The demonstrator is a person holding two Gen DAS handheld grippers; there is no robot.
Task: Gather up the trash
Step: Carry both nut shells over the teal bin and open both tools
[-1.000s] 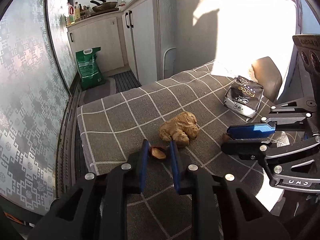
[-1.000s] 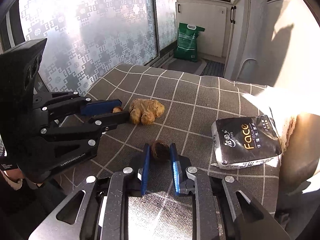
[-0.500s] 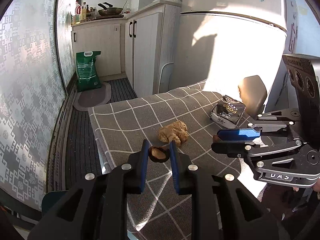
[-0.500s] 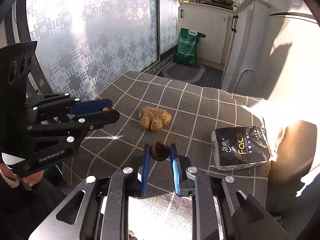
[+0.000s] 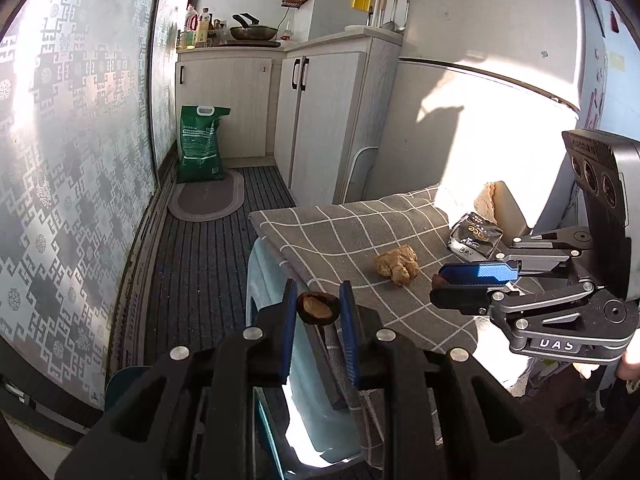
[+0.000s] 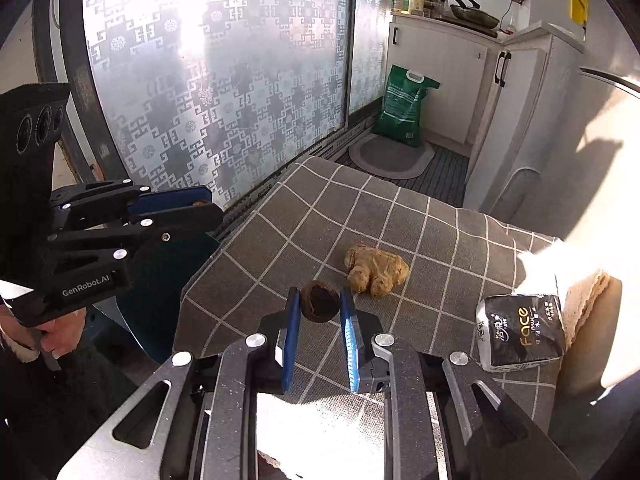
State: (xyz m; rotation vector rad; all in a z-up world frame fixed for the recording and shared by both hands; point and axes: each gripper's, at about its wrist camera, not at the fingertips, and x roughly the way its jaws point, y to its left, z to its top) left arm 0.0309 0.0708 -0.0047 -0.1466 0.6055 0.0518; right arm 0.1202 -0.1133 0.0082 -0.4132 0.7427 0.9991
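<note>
My left gripper (image 5: 318, 309) is shut on a brown shell piece (image 5: 317, 308) and holds it out past the table's left edge, above the floor. It also shows in the right wrist view (image 6: 196, 210). My right gripper (image 6: 319, 305) is shut on a second dark brown shell (image 6: 319, 301), raised above the checked grey tablecloth (image 6: 440, 240); it shows at the right of the left wrist view (image 5: 460, 286). A crumpled brown paper lump (image 6: 376, 268) lies on the cloth, also seen in the left wrist view (image 5: 397, 267).
A black tissue pack (image 6: 520, 330) lies at the cloth's right end, near a chair back (image 5: 508, 206). A green sack (image 5: 200, 144) and oval mat (image 5: 208, 202) are on the floor by white cabinets (image 5: 320, 120). A patterned glass door (image 6: 200, 80) lines the left side.
Both grippers have lifted and pulled back from the table with their shells. The left one has swung left, past the table edge, so the floor now lies under it.
</note>
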